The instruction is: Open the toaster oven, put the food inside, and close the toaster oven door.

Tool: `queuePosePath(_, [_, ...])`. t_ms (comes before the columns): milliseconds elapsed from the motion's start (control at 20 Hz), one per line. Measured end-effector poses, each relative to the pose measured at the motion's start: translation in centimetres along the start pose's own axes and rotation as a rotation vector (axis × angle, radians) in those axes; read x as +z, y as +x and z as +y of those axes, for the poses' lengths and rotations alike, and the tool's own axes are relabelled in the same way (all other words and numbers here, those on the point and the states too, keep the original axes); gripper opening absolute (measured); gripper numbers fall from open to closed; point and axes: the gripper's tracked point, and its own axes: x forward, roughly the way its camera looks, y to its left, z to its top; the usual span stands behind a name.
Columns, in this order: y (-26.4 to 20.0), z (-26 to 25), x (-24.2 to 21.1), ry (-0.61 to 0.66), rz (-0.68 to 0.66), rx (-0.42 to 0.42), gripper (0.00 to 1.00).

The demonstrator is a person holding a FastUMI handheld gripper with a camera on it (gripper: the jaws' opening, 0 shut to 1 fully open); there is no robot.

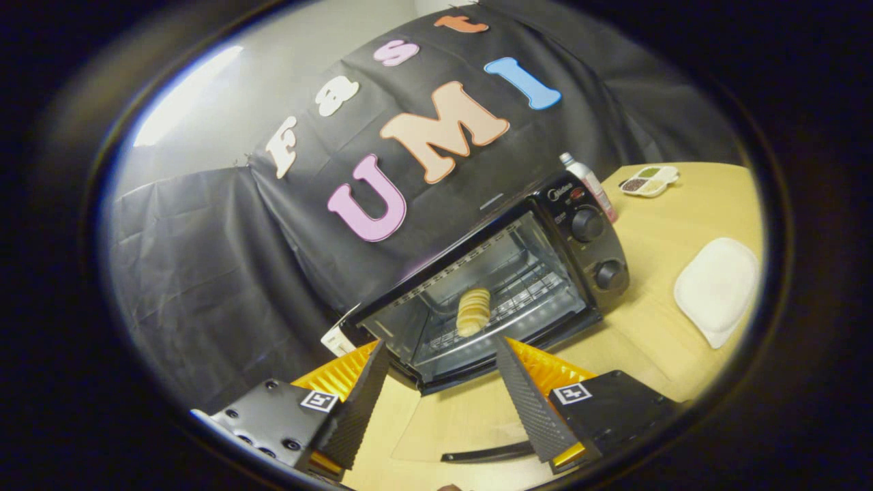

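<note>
We hold the gripper (440, 368) raised and tilted, so that the scene ahead of it leans to one side. Its two fingers (358, 402) stand spread wide apart, with nothing pressed between them. Their ribbed inner faces turn toward each other across the gap, and the tips point forward. Each finger sits on a block that carries a small square marker on top.

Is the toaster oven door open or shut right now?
Open. The toaster oven door lies folded down between the open gripper fingers, handle nearest, with the food on the rack inside.
</note>
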Motion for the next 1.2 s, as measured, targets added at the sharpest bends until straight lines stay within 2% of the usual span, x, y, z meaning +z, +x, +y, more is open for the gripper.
queuePosePath(400, [-6.5, -2.6, -3.7, -0.118, 0.059, -0.003, 0.98])
queuePosePath(600, [-8.2, -4.9, -5.5, -0.273, 0.088, -0.064, 0.98])
queuePosePath(850, [-8.5, -5.8, -7.3, -0.335, 0.114, -0.083, 0.98])
queuePosePath(1200, [-6.7, -7.8, -9.4, -0.399, 0.155, -0.163, 0.98])
